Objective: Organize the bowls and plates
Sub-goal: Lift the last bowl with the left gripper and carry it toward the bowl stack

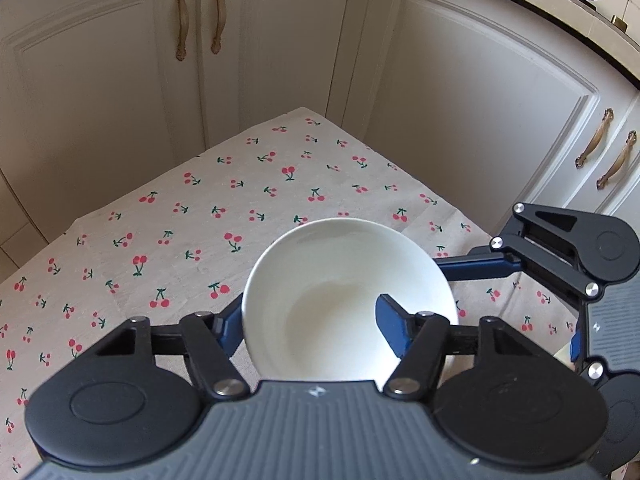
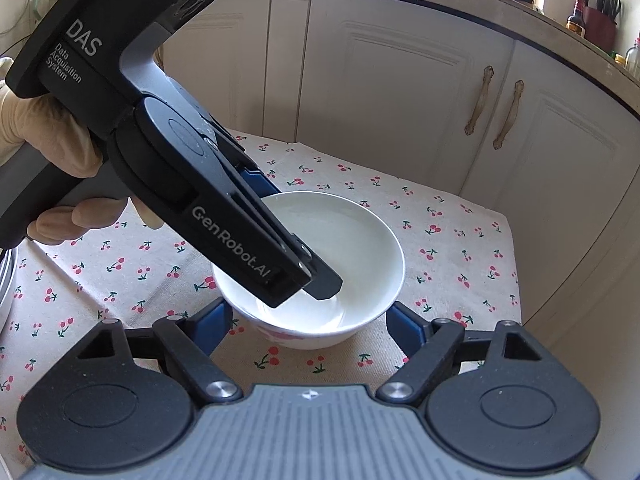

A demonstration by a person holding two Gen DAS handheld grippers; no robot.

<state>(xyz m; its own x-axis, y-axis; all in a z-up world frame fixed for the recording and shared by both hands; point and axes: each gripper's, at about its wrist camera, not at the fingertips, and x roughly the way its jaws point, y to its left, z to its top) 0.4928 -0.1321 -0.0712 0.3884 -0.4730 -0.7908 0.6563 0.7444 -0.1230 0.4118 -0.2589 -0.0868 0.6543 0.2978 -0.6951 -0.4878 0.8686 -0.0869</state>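
A white bowl (image 1: 344,296) sits on the cherry-print tablecloth (image 1: 180,240). My left gripper (image 1: 310,322) straddles the bowl's near wall, one blue finger (image 1: 390,320) inside the bowl and the other (image 1: 230,324) outside it; whether the wall is clamped is not clear. In the right wrist view the same bowl (image 2: 352,248) lies just ahead of my right gripper (image 2: 308,318), which is open with a finger on each side of the bowl's near edge. The left gripper (image 2: 256,200) reaches into the bowl from the upper left. The right gripper also shows in the left wrist view (image 1: 560,256).
White cabinet doors (image 1: 460,92) with brass handles (image 1: 182,20) stand close behind the table's far edges. A rim of a white dish (image 2: 6,292) shows at the far left of the right wrist view. Bottles and a knife block (image 2: 596,24) sit on the counter above.
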